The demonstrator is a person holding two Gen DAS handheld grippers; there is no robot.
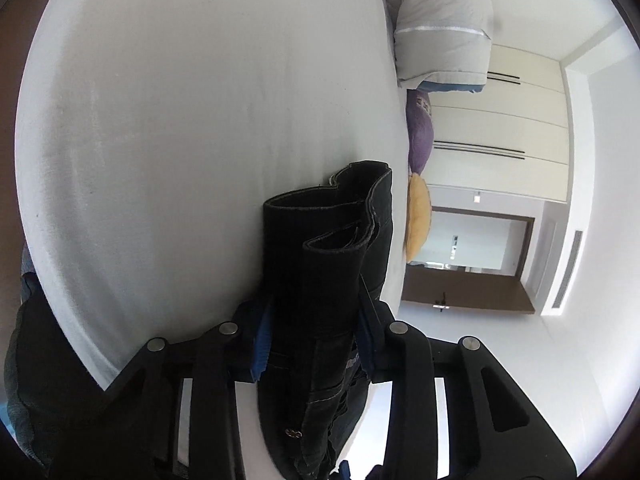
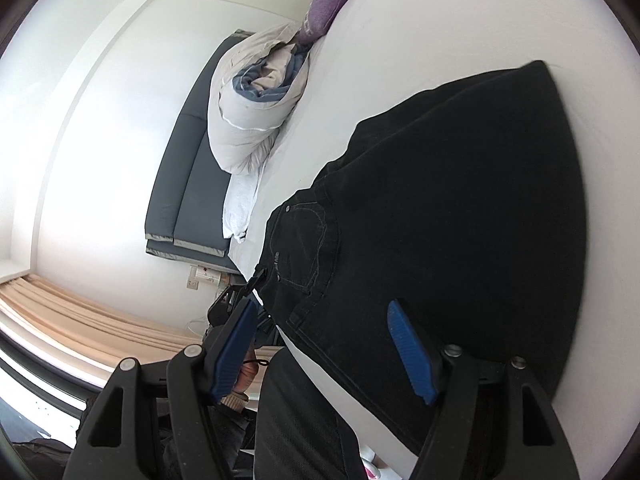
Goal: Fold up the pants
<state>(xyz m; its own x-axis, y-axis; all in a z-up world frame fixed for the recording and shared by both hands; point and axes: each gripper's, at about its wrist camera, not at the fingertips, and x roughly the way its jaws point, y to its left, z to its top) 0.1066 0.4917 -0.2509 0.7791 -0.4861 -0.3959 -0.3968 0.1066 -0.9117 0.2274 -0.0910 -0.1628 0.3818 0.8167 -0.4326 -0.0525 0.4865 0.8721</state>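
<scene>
- My left gripper [image 1: 314,336] is clamped on a thick bunched fold of the black pants [image 1: 324,264]; both blue pads [image 1: 261,344] press the cloth from either side, jaws narrowed to about the width of the bundle.
- Left view is rolled sideways, the gripper pointing slightly down over the white bed [image 1: 180,120]; hems and a waistband edge stick out past the fingertips.
- My right gripper [image 2: 324,348] hangs wide open, holding nothing.
- Its right-hand blue pad [image 2: 412,356] is over the pants [image 2: 460,200]; I can't tell if it touches. The other pad is off past the bed edge.
- The right view is also rolled, tilted slightly down.
- Most of the pants lie spread on the bed [image 2: 440,20], pocket side up, waist end nearest the right gripper.
- Rolled duvet [image 2: 252,120], purple pillow [image 2: 328,4] and yellow pillow [image 1: 418,220] lie at the far end, well apart from the pants.
</scene>
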